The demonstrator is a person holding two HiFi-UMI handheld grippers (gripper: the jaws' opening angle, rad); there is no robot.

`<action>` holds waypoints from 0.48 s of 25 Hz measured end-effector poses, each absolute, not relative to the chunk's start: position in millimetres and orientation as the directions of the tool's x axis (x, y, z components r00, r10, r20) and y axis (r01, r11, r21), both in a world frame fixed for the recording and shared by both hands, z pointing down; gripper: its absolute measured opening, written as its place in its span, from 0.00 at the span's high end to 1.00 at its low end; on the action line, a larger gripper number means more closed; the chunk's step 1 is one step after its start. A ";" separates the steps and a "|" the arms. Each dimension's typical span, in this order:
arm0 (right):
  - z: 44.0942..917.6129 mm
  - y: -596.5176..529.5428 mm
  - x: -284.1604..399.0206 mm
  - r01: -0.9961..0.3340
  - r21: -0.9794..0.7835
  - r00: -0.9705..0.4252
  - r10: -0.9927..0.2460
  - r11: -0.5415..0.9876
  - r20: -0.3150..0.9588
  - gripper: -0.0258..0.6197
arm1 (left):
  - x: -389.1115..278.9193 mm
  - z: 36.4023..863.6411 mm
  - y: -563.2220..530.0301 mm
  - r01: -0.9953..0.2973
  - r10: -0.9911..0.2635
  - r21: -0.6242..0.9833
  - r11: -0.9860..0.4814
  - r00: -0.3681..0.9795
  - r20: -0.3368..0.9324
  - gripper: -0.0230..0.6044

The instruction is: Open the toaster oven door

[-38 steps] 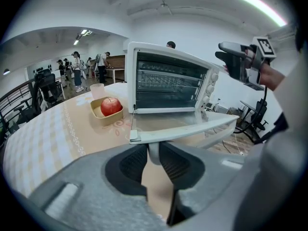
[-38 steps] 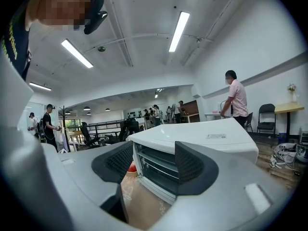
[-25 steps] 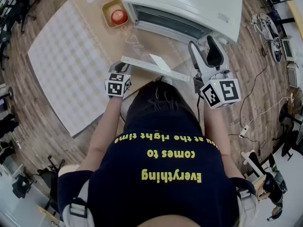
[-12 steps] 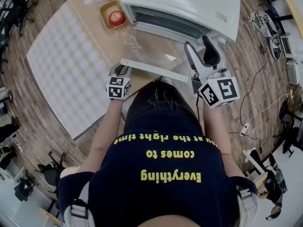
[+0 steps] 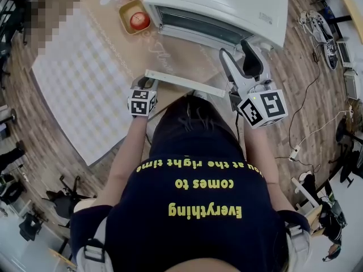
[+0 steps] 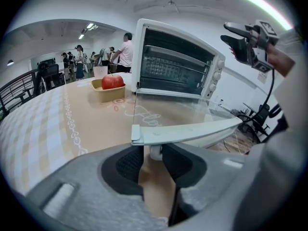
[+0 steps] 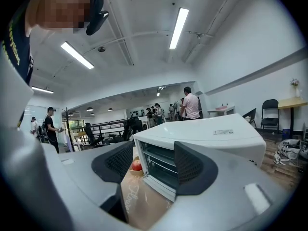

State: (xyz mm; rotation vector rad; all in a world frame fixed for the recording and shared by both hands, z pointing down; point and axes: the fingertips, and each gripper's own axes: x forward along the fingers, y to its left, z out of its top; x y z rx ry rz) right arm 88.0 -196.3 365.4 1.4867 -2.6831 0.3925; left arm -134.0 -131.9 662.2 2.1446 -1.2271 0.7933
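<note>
Now the toaster oven [image 5: 227, 4] door [image 5: 181, 52] lies fully down, level over the table [image 5: 74, 72], so we judge the opening done: our left gripper [image 6: 153, 159] is opening its jaws around the handle post [image 6: 155, 151], pads loose, while our right gripper [image 7: 154, 165] hangs spread and empty.

White boxy metal toaster oven [image 5: 227, 4], door open.
Its glass door [image 5: 182, 58] lies folded down flat, white handle bar [image 5: 184, 83] outermost.
</note>
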 end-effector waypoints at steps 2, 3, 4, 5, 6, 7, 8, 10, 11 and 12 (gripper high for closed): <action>365.6 -196.3 88.3 -0.838 -0.199 -0.539 -0.827 0.508 0.161 0.55 | -134.1 663.6 -132.1 -0.881 -0.564 0.160 -0.445 0.414 0.715 0.78; 365.6 -196.3 88.5 -0.837 -0.200 -0.540 -0.826 0.509 0.159 0.55 | -134.1 663.9 -132.1 -0.880 -0.562 0.158 -0.447 0.415 0.715 0.78; 365.5 -196.2 88.9 -0.837 -0.201 -0.541 -0.826 0.509 0.158 0.55 | -133.9 664.2 -131.9 -0.880 -0.561 0.157 -0.448 0.414 0.717 0.78; 365.4 -196.0 89.3 -0.836 -0.203 -0.542 -0.826 0.510 0.157 0.55 | -133.6 664.4 -131.7 -0.880 -0.558 0.157 -0.449 0.413 0.719 0.78; 365.2 -195.8 89.6 -0.836 -0.203 -0.542 -0.825 0.510 0.157 0.55 | -133.4 664.5 -131.6 -0.880 -0.557 0.157 -0.449 0.413 0.721 0.78; 365.0 -195.6 89.6 -0.835 -0.203 -0.543 -0.825 0.511 0.156 0.55 | -133.2 664.5 -131.5 -0.880 -0.557 0.158 -0.448 0.413 0.721 0.78; 364.7 -195.3 89.1 -0.834 -0.203 -0.544 -0.824 0.513 0.155 0.55 | -133.2 664.3 -131.6 -0.881 -0.560 0.158 -0.447 0.413 0.719 0.78; 363.5 -194.4 86.9 -0.831 -0.203 -0.549 -0.822 0.518 0.153 0.55 | -133.9 662.9 -131.8 -0.883 -0.570 0.157 -0.443 0.413 0.710 0.78; 362.7 -194.0 85.8 -0.829 -0.204 -0.552 -0.820 0.521 0.151 0.55 | -134.2 661.5 -132.0 -0.884 -0.576 0.157 -0.441 0.413 0.705 0.78; 361.9 -193.8 85.3 -0.827 -0.205 -0.555 -0.819 0.523 0.148 0.55 | -134.4 659.9 -132.2 -0.884 -0.581 0.158 -0.440 0.414 0.701 0.78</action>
